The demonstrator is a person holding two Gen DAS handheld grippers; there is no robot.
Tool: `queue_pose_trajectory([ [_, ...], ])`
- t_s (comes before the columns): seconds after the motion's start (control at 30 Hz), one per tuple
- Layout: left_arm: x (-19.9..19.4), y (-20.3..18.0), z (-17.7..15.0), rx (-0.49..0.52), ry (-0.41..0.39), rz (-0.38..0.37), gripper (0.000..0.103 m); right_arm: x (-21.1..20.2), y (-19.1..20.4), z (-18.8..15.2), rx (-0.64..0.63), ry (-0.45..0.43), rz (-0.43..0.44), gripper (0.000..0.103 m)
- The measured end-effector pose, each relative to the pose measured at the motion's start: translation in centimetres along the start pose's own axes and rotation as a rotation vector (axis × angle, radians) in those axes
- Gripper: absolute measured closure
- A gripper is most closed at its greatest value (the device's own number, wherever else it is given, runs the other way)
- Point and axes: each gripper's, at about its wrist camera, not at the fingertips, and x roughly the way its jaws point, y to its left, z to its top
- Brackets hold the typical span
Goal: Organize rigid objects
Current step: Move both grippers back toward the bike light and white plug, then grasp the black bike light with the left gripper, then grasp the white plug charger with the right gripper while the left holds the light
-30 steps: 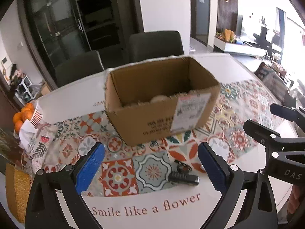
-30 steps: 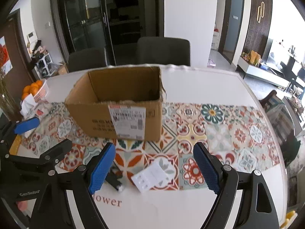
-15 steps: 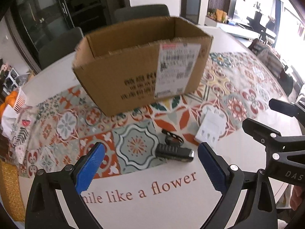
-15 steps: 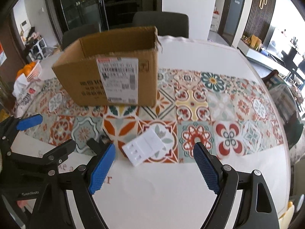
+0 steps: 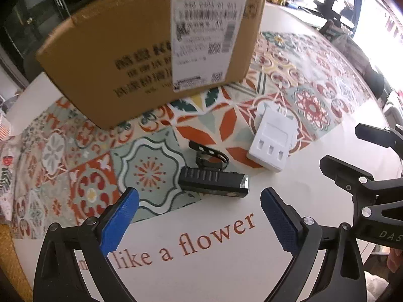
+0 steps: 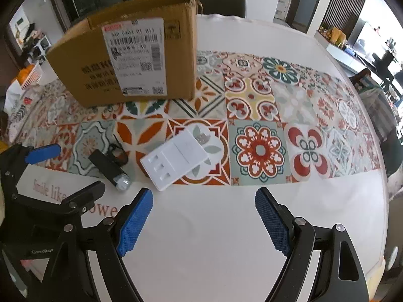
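Note:
A black bike light (image 5: 214, 182) with a strap mount lies on the table just ahead of my left gripper (image 5: 199, 214), which is open and empty. It also shows in the right wrist view (image 6: 110, 168). A white battery charger (image 5: 274, 138) lies to its right; in the right wrist view the charger (image 6: 176, 157) is ahead and left of my right gripper (image 6: 204, 216), open and empty. A brown cardboard box (image 5: 151, 50) with a shipping label stands behind both; it also shows in the right wrist view (image 6: 131, 58).
A round white table (image 6: 226, 239) carries a patterned tile runner (image 6: 277, 115). A basket of oranges (image 6: 29, 74) stands at the far left edge. Dark chairs (image 6: 221, 0) stand behind the table. My left gripper's fingers (image 6: 42, 152) show at the left of the right wrist view.
Both grippers have moved down and forward toward the table. The bike light and charger now loom larger and closer. The box interior has gone out of sight.

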Motion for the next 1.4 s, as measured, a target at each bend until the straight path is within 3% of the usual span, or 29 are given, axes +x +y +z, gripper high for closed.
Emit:
queue_pose_trajectory([
  [0.37,3.1,-0.7,0.3,0.030,0.057,-0.052,0.009,2.5,-0.3,-0.5,0.013,0.069,-0.002,0.019],
  [0.6,4.5,-0.7,0.8,0.024,0.076,-0.065,0.019,3.6,-0.3,-0.4,0.019,0.096,0.010,0.019],
  [0.7,4.9,-0.7,0.8,0.022,0.087,-0.069,0.027,3.8,-0.3,-0.3,0.016,0.097,0.010,0.019],
  [0.9,5.2,-1.0,0.9,0.008,0.082,-0.073,0.030,4.1,-0.3,-0.1,0.002,0.099,0.027,0.019],
  [1.4,0.5,1.9,-2.2,-0.166,0.042,0.088,0.031,5.5,1.2,1.5,-0.176,0.110,0.147,0.019],
])
